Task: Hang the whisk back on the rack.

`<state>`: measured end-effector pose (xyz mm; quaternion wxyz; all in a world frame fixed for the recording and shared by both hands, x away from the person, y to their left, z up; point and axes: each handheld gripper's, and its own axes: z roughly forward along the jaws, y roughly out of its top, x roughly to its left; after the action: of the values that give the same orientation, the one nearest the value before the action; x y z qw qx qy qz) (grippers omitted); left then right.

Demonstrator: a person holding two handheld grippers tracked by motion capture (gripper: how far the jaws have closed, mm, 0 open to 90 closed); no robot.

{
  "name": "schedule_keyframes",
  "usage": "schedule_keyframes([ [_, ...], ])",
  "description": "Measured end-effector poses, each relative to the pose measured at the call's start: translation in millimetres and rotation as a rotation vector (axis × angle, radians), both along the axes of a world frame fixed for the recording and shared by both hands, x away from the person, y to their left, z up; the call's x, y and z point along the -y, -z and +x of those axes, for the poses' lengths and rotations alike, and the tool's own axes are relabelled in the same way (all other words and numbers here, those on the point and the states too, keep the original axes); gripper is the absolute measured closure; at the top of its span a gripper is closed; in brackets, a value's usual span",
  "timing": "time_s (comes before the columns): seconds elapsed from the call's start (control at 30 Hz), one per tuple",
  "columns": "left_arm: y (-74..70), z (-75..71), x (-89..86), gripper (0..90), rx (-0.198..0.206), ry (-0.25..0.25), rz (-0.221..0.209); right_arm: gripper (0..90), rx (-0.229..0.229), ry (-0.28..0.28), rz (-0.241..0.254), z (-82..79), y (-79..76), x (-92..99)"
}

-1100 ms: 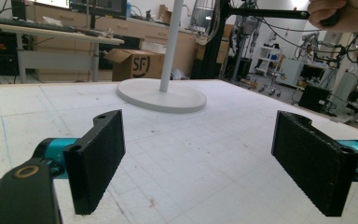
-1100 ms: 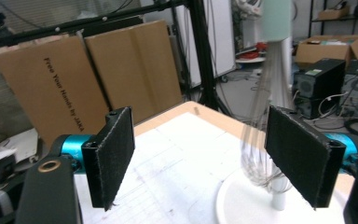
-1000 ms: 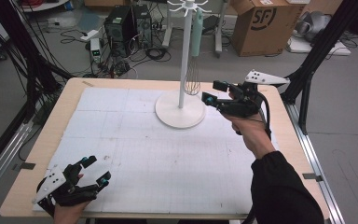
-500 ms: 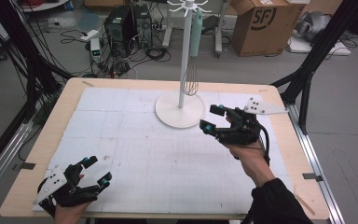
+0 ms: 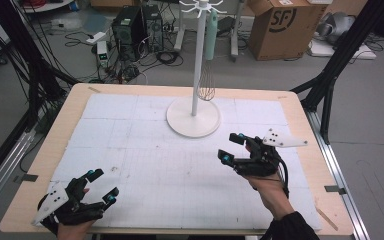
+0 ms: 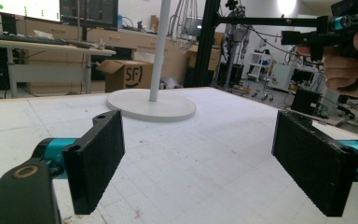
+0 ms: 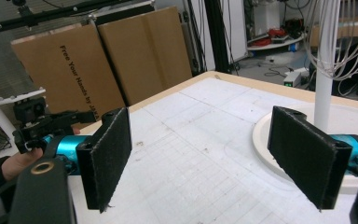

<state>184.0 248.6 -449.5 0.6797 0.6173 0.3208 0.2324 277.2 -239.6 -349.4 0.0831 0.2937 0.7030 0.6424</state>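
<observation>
Left hand-held gripper point(image 5: 100, 187): you hold it low at the near left corner of the table point(image 5: 75, 95). Its two black jaws are spread wide and nothing is between them.
Right hand-held gripper point(image 5: 232, 148): you hold it over the right side of the white mat point(image 5: 145, 150), just in front of the stand's round base. Its jaws are spread wide too, and they hold nothing.
White stand point(image 5: 196, 75): it stands upright near the far middle of the table, on a flat round base point(image 5: 180, 122).
Whisk point(image 5: 207, 82): it hangs from a hook at the top of the stand, wire end down, close beside the pole. It is near your right hand-held gripper but not touching it.
From the left gripper view: the stand's base lies well ahead, and your other hand point(image 6: 347, 65) is up at the right.
</observation>
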Motion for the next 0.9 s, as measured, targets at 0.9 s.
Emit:
schedule_keyframes([
  [0.9, 2.9, 1.5, 1.8, 16.6, -0.013, -0.006, 0.013, 17.6, 0.03, 0.036, -0.015, -30.2, 49.7, 2.0],
])
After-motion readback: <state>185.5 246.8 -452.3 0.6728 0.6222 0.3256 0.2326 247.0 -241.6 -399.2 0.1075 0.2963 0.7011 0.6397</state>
